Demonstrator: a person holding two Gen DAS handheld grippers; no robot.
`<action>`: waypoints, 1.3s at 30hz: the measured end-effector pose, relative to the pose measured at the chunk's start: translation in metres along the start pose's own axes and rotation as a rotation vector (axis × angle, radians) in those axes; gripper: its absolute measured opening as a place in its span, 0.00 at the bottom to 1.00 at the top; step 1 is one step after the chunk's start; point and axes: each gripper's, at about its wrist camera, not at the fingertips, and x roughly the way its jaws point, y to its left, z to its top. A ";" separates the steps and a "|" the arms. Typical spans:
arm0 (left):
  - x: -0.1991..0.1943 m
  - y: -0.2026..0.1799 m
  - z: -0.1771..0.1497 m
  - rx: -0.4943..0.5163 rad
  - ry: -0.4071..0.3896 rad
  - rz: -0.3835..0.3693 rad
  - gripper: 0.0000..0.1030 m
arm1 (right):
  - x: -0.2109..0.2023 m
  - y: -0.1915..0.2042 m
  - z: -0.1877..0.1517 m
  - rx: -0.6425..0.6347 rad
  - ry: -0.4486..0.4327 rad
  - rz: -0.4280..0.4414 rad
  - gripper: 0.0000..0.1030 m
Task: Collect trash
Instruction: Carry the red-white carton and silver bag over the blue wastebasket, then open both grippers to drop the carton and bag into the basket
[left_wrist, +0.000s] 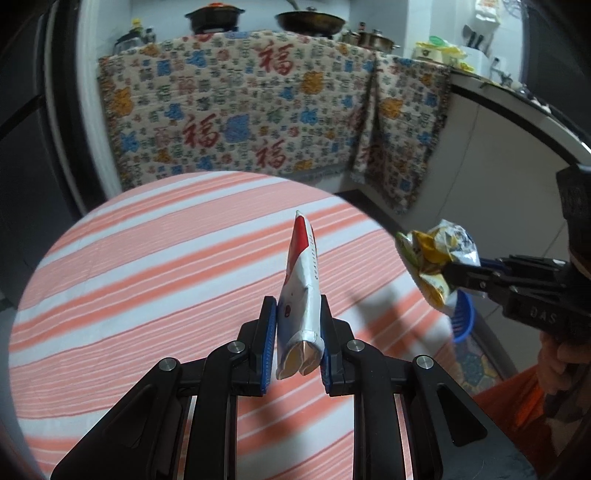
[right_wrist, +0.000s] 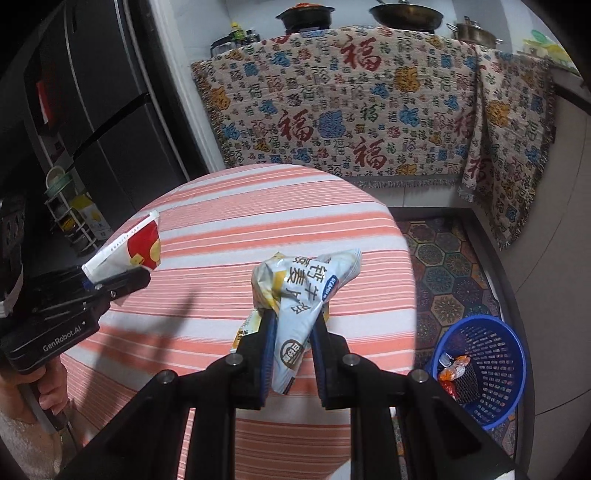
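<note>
Left gripper (left_wrist: 298, 314): jaws nearly closed, blue pads clamped on a flattened white-and-red foil snack wrapper (left_wrist: 301, 291). The wrapper stands up between the pads, its tip pointing to the far side, clear of the bench surface. In the right wrist view the same wrapper (right_wrist: 129, 253) sticks out of the left gripper (right_wrist: 123, 278) at the left edge of the bench.

Right gripper (right_wrist: 293, 328): jaws nearly closed, pinching a crumpled pale blue-and-yellow plastic snack bag (right_wrist: 303, 291) with printed characters. The bag bunches above the pads and hangs out below them, held above the bench. From the left wrist view the bag (left_wrist: 437, 258) and right gripper (left_wrist: 456, 275) sit off the right edge of the bench.

Bench: round, draped in an orange-and-white striped cloth (right_wrist: 258, 206).

Round blue plastic mesh basket (right_wrist: 484, 365) stands on the patterned floor mat to the right of the bench, near side, with a few small wrappers (right_wrist: 452, 371) inside.

Far side: patterned blanket (left_wrist: 258, 107) over a counter.
</note>
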 end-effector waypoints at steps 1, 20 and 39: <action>0.002 -0.010 0.002 0.013 0.001 -0.018 0.18 | -0.005 -0.012 0.001 0.020 -0.009 -0.005 0.18; 0.174 -0.249 0.036 0.131 0.205 -0.383 0.21 | -0.038 -0.271 -0.035 0.251 0.109 -0.323 0.18; 0.294 -0.293 0.013 0.110 0.295 -0.331 0.79 | 0.050 -0.388 -0.090 0.359 0.220 -0.258 0.72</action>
